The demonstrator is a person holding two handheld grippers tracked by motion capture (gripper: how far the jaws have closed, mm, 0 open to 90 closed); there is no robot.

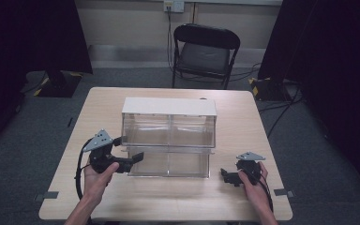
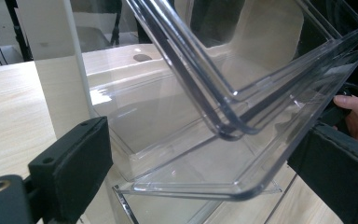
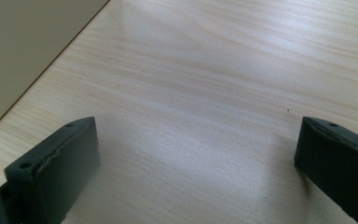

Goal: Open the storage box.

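Left gripper view: clear drawer [image 2: 223, 154] sits between spread fingers [image 2: 74, 163].

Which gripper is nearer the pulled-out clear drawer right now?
Left. The left gripper is at the clear drawer's left corner, jaws open astride it. The right gripper sits on the table off the drawer's right end, apart, open.

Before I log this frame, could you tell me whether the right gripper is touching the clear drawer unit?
Apart. The high view shows bare table between the right gripper and the clear drawer unit; the right gripper view shows open jaws over bare wood.
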